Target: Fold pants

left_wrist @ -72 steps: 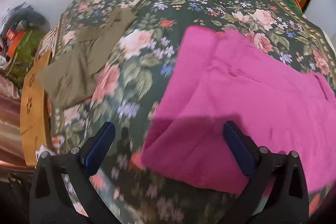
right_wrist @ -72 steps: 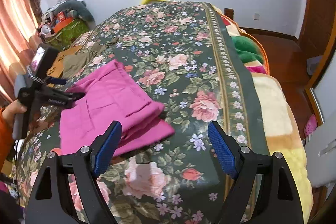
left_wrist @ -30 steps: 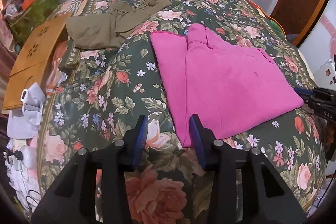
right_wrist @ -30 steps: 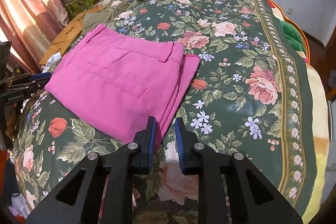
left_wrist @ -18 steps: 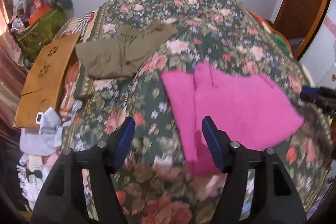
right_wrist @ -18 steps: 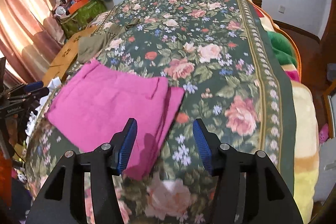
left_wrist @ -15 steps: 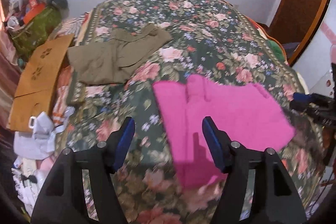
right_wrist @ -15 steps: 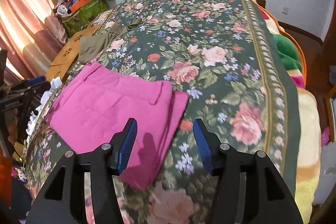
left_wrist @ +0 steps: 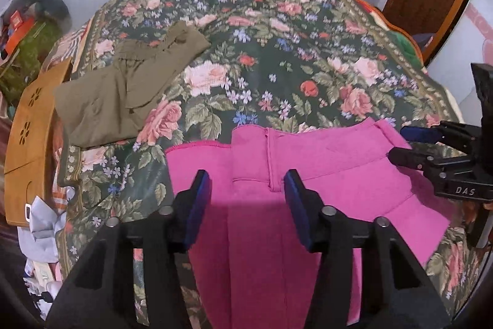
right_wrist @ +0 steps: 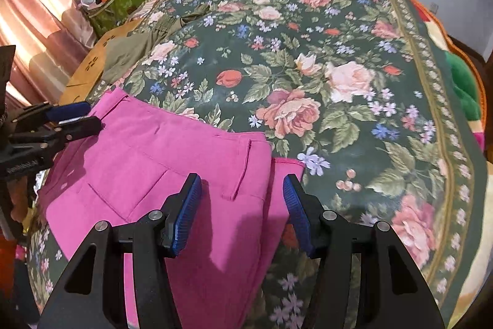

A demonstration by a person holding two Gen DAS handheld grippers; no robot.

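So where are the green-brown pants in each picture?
Left wrist view: the olive pants lie at the left, on the bed's far-left edge, beyond the pink pants.
Right wrist view: the olive pants are small at the upper left, partly hidden by the curve of the bed.
Shared landmark: the tan cardboard lies just beside them in both.

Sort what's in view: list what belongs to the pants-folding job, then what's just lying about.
Belongs to the job:
- pink pants, folded flat on the bed
- left gripper, open above them
- right gripper, open above them

Just lying about:
- olive garment on the floral bedspread
- brown cardboard beside the bed
- green bag
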